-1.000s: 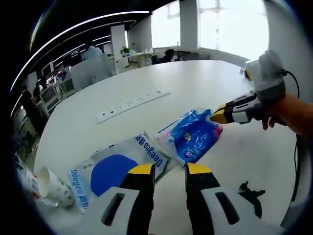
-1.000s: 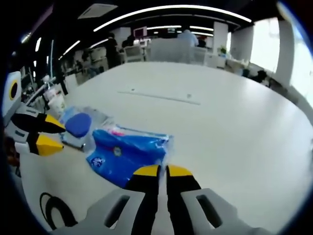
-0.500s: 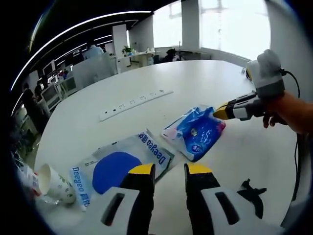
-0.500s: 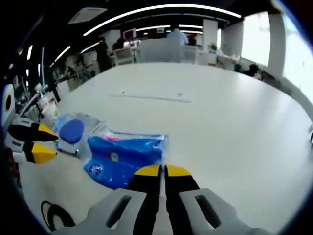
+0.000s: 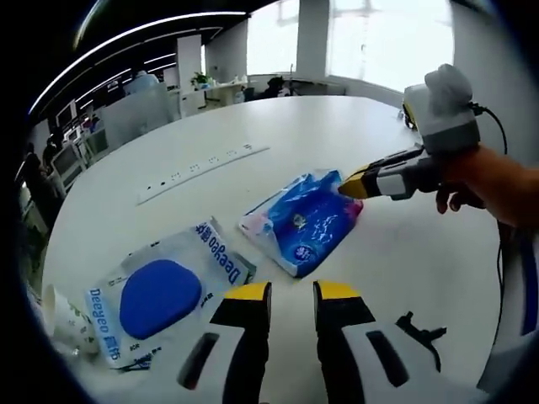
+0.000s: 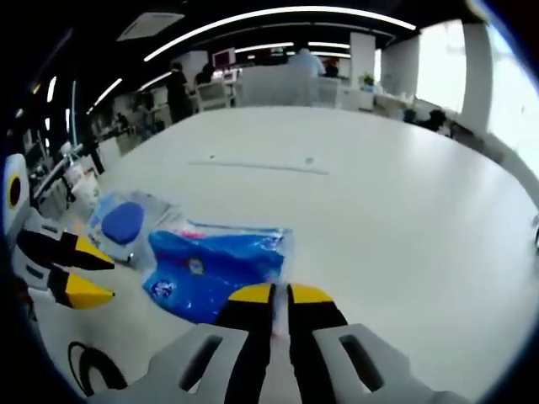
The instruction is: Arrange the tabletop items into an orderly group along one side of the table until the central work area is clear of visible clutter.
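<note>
Blue crinkly plastic pouch [image 5: 305, 220] lies flat on the round white counter [image 5: 337, 135], near the middle. The right tool [image 6: 272, 294] has its two yellow tips almost together on a thin see-through edge of the pouch, at about 6 o'clock in the right gripper view. It looks like it holds that edge so it can drag the pouch to one side.

The left tool [image 5: 283, 292] is a little open and holds nothing. It waits just short of the pouch.

A white flat packet with a blue oval inside [image 5: 164, 286] lies just beside the pouch, at about 8 o'clock in the left gripper view. A white paper cup [image 5: 63, 312] lies tipped over at 9 o'clock, close to the counter's edge. A long white power strip [image 5: 202, 164] sits at 11 o'clock.

Past the strip the counter is bare, so there is lots of room to slide things.
</note>
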`<state>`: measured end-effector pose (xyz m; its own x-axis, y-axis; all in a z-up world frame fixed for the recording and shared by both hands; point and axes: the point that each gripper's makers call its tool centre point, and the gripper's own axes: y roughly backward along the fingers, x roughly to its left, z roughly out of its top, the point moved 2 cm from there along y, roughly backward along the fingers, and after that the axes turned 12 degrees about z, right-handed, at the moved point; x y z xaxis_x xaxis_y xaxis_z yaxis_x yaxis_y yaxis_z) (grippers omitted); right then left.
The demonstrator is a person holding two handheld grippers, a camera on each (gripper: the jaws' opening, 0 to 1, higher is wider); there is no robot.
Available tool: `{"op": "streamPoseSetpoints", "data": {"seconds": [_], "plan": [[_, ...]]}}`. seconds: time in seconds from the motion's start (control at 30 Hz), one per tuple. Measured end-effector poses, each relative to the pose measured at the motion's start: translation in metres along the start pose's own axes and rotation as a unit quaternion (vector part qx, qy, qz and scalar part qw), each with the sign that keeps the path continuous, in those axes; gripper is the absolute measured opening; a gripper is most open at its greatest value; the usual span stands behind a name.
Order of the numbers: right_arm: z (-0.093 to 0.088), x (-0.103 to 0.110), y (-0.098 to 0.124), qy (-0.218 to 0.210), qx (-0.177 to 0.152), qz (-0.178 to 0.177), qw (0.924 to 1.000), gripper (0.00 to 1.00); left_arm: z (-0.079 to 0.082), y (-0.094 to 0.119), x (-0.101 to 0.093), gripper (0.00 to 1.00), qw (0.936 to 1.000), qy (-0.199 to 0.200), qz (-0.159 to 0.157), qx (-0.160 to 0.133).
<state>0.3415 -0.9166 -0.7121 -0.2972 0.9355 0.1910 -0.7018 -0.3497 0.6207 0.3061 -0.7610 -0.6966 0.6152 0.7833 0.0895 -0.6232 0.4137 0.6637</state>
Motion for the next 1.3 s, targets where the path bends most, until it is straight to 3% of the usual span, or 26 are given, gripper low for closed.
{"op": "streamPoseSetpoints", "data": {"seconds": [0.23, 0.67, 1.3], "plan": [[-0.003, 0.001, 0.0, 0.002, 0.003, 0.004, 1.0, 0.04, 0.001, -0.008, -0.012, 0.19, 0.9998, -0.003, -0.018, 0.005], [-0.008, 0.002, 0.002, -0.001, 0.006, 0.008, 0.9999, 0.04, 0.0, -0.017, -0.017, 0.2, 0.9995, -0.006, -0.027, 0.013], [-0.015, 0.004, 0.005, -0.02, 0.007, 0.011, 0.9997, 0.03, 0.006, -0.025, -0.01, 0.23, 0.9998, -0.011, -0.012, 0.012]]}}
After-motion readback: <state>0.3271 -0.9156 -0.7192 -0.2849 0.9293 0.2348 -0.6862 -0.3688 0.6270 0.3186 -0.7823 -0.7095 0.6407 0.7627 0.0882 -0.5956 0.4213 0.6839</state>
